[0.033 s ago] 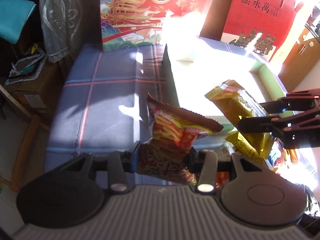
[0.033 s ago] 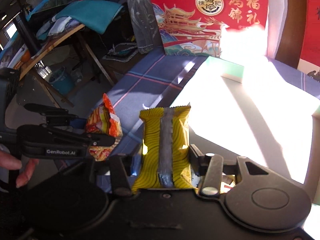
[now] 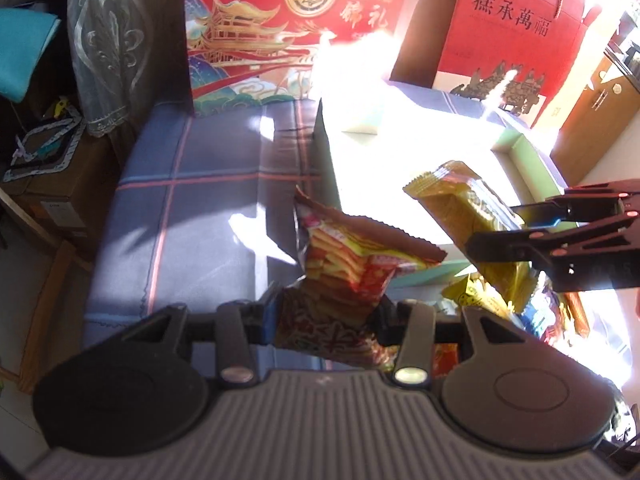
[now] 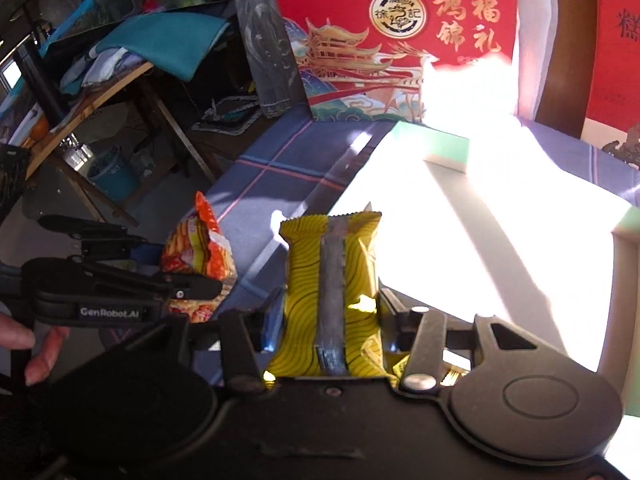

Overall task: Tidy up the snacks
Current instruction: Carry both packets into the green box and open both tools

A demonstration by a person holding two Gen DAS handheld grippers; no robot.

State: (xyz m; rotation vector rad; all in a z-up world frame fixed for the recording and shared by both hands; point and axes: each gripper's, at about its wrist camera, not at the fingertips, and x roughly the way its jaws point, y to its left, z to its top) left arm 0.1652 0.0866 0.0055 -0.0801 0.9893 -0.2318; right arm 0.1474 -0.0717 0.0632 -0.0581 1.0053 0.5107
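My left gripper [image 3: 326, 312] is shut on a red and yellow snack bag [image 3: 352, 268], held in the air over the near left edge of the white open box [image 3: 400, 168]. It also shows in the right wrist view [image 4: 200, 256]. My right gripper [image 4: 330, 320] is shut on a yellow snack packet [image 4: 332, 272] with a grey seam, held up over the box's near edge [image 4: 500, 248]. In the left wrist view the yellow packet [image 3: 460, 208] hangs from the right gripper's fingers [image 3: 516, 244] to the right.
The box sits on a blue checked cloth [image 3: 192, 200]. Two red gift bags [image 3: 280, 32] [image 3: 512, 24] stand behind it. More snack packets [image 3: 560, 312] lie at the near right. A cluttered wooden table [image 4: 100, 80] stands to the left.
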